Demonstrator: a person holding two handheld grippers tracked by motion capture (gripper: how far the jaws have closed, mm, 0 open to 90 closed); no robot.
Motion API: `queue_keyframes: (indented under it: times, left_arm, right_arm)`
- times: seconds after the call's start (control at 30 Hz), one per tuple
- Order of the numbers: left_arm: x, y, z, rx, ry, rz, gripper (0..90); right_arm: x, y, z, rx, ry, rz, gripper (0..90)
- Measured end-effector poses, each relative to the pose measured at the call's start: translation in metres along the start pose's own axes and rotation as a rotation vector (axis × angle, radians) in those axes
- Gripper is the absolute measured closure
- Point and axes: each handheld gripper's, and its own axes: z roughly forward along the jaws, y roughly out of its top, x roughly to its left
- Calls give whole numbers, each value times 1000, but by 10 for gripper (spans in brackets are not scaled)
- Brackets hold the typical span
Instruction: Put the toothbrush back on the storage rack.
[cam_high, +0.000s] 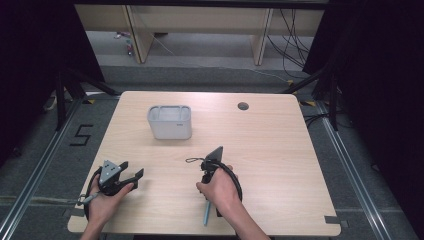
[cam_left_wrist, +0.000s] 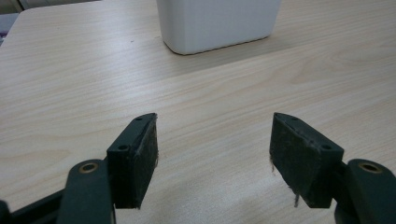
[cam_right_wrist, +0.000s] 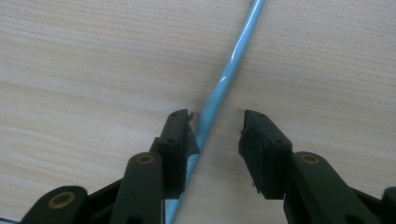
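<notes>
A thin light-blue rod (cam_right_wrist: 233, 56) lies flat on the wooden table (cam_high: 280, 150). It runs between the jaws of my right gripper (cam_right_wrist: 215, 122). The rod touches the left pad (cam_right_wrist: 180, 140), while the right pad stands apart from it, so the jaws are open around it. In the high view the rod (cam_high: 205, 214) pokes out below the person's right hand near the table's front edge. My left gripper (cam_high: 133, 169) is held at the front left with its jaws wide open and nothing between them (cam_left_wrist: 215, 122). It faces a white container (cam_left_wrist: 219, 23).
The white rounded container (cam_high: 170, 122) stands at the back left of the table. A round cable hole (cam_high: 243, 106) is near the far edge. Dark curtains and metal floor rails flank the table.
</notes>
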Motion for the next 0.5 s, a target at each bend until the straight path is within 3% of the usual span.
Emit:
queue_keyframes:
  times: [0.27,0.37,0.4,0.43,0.5]
  left_arm:
    - [0,0,0,-1,-3,-1,322]
    - [0,0,0,0,-4,0,322]
    - [-1,0,0,1,-1,-2,322]
    - [-1,0,0,4,0,-1,322]
    - [-1,0,0,2,-2,-2,322]
  right_arm:
    - [-1,0,3,-14,-22,-12,717]
    - [-2,1,2,13,-30,-20,744]
    - [-1,0,2,16,-27,2,750]
    - [-3,1,3,13,-33,-22,754]
    - [-3,1,3,13,-36,-23,759]
